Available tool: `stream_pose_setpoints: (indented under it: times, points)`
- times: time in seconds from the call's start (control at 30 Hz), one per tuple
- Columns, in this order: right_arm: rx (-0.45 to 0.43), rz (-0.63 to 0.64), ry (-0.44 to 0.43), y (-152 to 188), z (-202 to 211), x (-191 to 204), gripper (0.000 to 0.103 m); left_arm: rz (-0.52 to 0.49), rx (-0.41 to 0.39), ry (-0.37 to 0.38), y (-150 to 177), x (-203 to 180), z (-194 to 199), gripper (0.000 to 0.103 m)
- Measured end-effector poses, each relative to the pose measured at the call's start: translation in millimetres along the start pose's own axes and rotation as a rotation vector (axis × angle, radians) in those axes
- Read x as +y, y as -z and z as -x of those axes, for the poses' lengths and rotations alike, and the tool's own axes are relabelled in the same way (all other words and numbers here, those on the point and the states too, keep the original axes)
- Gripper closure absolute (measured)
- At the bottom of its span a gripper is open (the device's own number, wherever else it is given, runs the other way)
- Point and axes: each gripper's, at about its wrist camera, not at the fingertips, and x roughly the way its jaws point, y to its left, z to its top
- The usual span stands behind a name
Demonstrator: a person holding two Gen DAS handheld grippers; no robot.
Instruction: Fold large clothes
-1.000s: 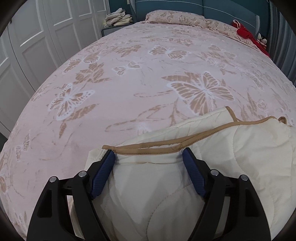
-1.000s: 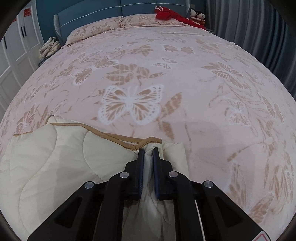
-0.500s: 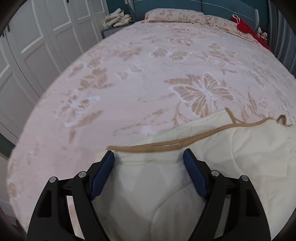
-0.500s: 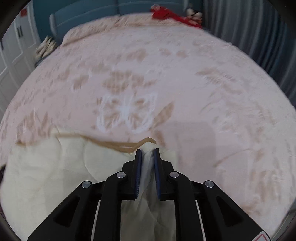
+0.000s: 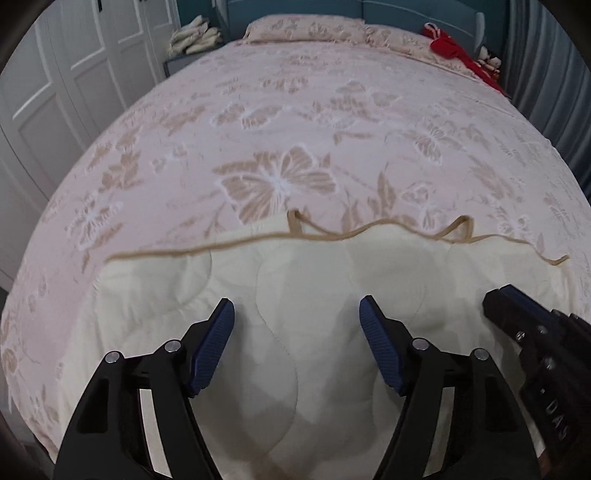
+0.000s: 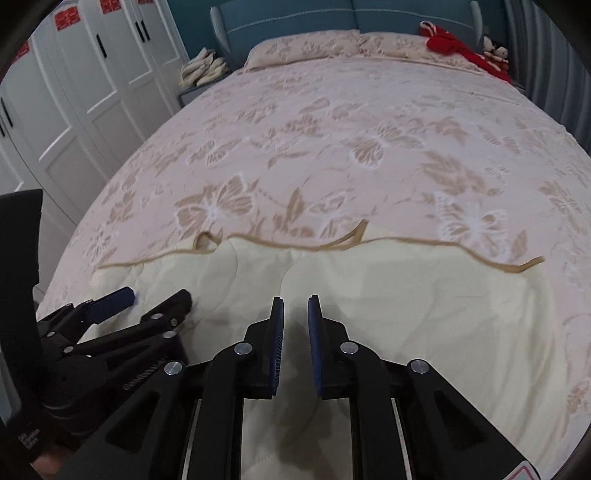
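A big cream quilted garment point(image 5: 314, 280) lies on the bed point(image 5: 295, 122), in the lower half of both views. Its top edge has a thin tan trim point(image 5: 229, 249) that runs across the middle of the frame, with small loops sticking up from it. The cloth looks soft and puffy, with curved stitch lines.

The bed has a pink cover with brown and white butterflies. A pillow point(image 5: 306, 27) in the same print lies at the top of the frame, against a blue headboard point(image 6: 288, 18). Something red point(image 5: 448, 44) sits at the upper right, near the pillow. White closet doors point(image 6: 85, 74) stand at the left. A pile of pale folded cloth point(image 6: 203, 68) sits on a small stand at the upper left, beside the bed.

In the left wrist view, the left gripper point(image 5: 297, 314) is at the bottom middle. Its blue fingers point(image 5: 221, 325) are far apart and are closing. The cream cloth is under them, but they do not pinch it.

In the right wrist view, the right gripper point(image 6: 295, 310) is at the bottom middle. Its fingers point(image 6: 277, 314) are close together with a thin gap, and no cloth is caught between them. The left gripper shows at the lower left of that view, over the garment.
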Motion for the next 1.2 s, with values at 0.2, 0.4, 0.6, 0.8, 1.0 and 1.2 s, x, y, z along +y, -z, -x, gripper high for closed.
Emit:
stream_pose_setpoints:
  times: [0.2, 0.4, 0.6, 0.8, 1.0, 1.2]
  points:
    - [0.046, 0.017, 0.020, 7.0, -33.2, 2.9, 0.092, 0.003, 0.004, -0.023, 4.8, -1.7, -17.5, 0.035]
    - [0.053, 0.019, 0.035, 14.1, -49.3, 2.5, 0.094, -0.016, -0.012, -0.044, 10.1, -5.8, -30.8, 0.034]
    - [0.049, 0.019, 0.039, 17.8, -59.3, 3.1, 0.094, -0.019, -0.023, -0.048, 12.0, -7.8, -38.8, 0.032]
    - [0.044, 0.017, 0.035, 19.7, -65.7, 2.2, 0.095, -0.020, -0.034, -0.062, 12.9, -10.0, -44.2, 0.032]
    - [0.040, 0.018, 0.034, 20.5, -66.6, 1.4, 0.096, -0.022, -0.040, -0.072, 13.6, -11.3, -46.5, 0.032]
    - [0.051, 0.026, 0.027, 17.4, -66.3, 1.3, 0.096, 0.065, -0.070, 0.037, 14.0, 12.8, -20.3, 0.031]
